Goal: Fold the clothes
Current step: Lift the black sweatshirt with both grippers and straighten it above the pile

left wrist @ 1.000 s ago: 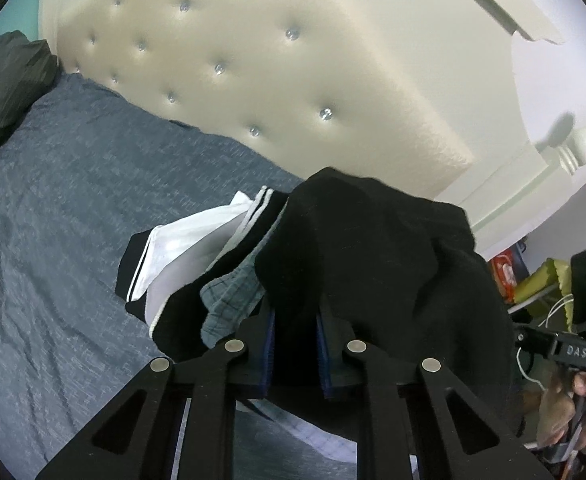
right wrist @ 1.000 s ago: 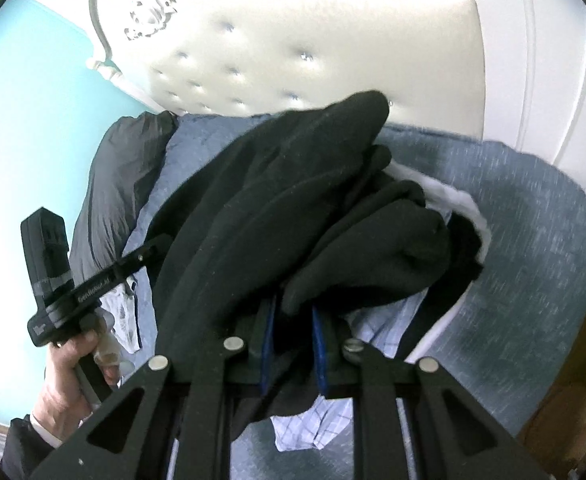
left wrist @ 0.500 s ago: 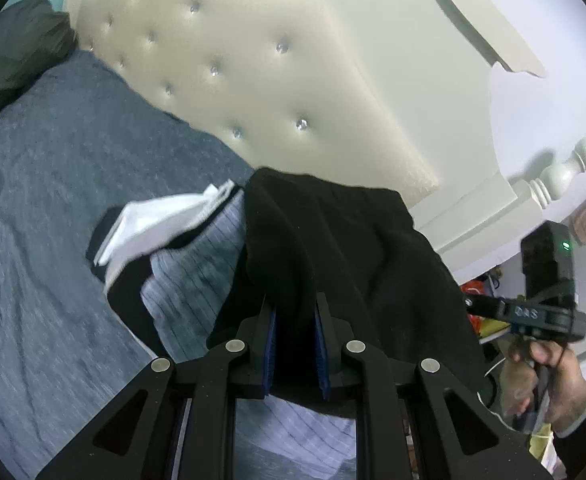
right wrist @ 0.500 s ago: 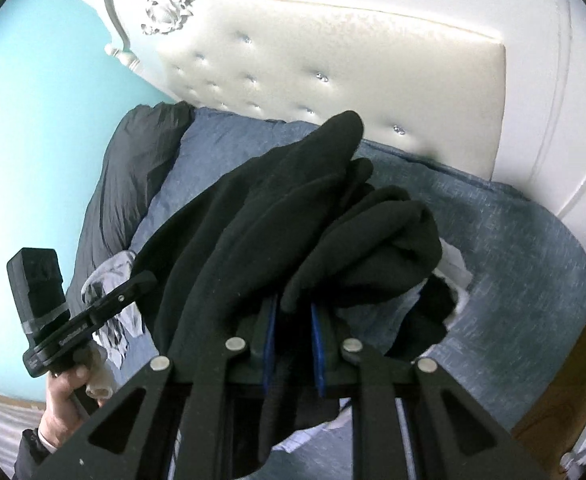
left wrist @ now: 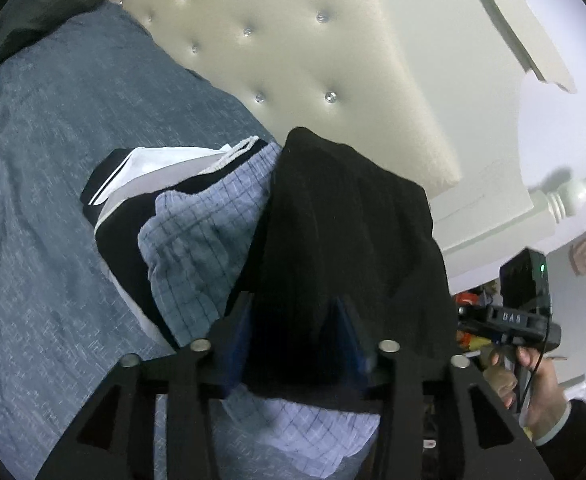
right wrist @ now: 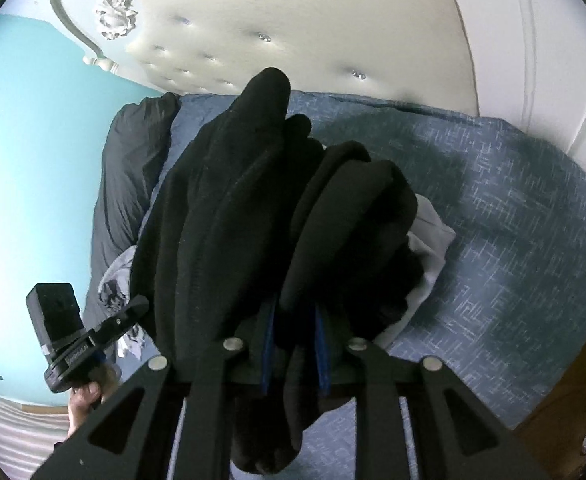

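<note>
Both grippers are letting go: the left gripper [left wrist: 293, 340] jaws are opening wide around the folded black garment [left wrist: 345, 224], and the right gripper [right wrist: 293, 344] jaws are starting to part. The garment has come down onto the clothes pile [left wrist: 197, 236] near the headboard [left wrist: 293, 52], so placement looks done.

Cream tufted headboard [left wrist: 293, 40], blue bedspread [left wrist: 53, 160], teal wall [right wrist: 33, 120], poss. nightstand bottom-rt.

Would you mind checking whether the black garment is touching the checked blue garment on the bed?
Touching: the left wrist view shows the black garment draped directly over the checked blue garment.
</note>
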`<state>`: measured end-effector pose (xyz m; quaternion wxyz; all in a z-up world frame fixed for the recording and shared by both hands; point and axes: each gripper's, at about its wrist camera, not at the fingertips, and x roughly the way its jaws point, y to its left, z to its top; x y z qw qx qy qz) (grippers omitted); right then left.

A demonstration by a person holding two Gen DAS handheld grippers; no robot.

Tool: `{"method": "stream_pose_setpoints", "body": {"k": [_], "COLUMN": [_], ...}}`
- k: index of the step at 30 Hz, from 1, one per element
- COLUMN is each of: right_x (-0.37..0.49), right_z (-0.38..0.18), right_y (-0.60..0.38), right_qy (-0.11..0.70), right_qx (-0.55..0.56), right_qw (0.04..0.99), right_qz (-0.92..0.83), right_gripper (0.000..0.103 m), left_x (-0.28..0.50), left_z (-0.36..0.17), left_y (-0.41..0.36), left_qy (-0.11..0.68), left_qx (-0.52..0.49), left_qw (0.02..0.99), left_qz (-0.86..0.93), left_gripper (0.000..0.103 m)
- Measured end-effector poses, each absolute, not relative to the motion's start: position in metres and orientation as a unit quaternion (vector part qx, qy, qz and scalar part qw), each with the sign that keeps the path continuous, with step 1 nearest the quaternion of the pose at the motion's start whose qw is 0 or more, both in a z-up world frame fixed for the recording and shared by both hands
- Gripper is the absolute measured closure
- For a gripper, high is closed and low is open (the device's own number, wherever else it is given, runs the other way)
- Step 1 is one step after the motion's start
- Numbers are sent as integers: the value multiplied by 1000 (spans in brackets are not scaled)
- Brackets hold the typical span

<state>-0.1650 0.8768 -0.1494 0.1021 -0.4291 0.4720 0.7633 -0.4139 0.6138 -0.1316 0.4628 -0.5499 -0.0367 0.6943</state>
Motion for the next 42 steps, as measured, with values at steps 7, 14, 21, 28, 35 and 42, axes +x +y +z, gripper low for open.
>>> {"method": "stream_pose_setpoints", "body": {"k": [7,14,21,28,35,42], "right_x": [-166,-163,-156,-157,-157,-183], "right_z": [-142,-141,-137,-133,-122,-133], "right_y": [880,884,886,889,890,881], "right_qy": [484,495,501,517,511,482], "right_qx": [-414,-403,-393,-375,-362,-415], "right_qw": [103,84,88,88,89,93], "right_qz": [764,765,766,764,774,766], "right_gripper": [68,63,61,58,53,41], "left_x": [-433,-442,-444,-445,-445,-441], "left_z": [-152,-165,-173,-178,-176,-175], "left_y": [645,657,665,666,665,662], "left_qy": [-28,-37,-38,-45,-42,-42], "left_qx": [-583,-595,-603,-602,-599,-599], "left_qw": [468,482,490,492,495,493], "left_qz": [663,642,628,628,628,629], "left_gripper": [44,44,41,40,40,40]}}
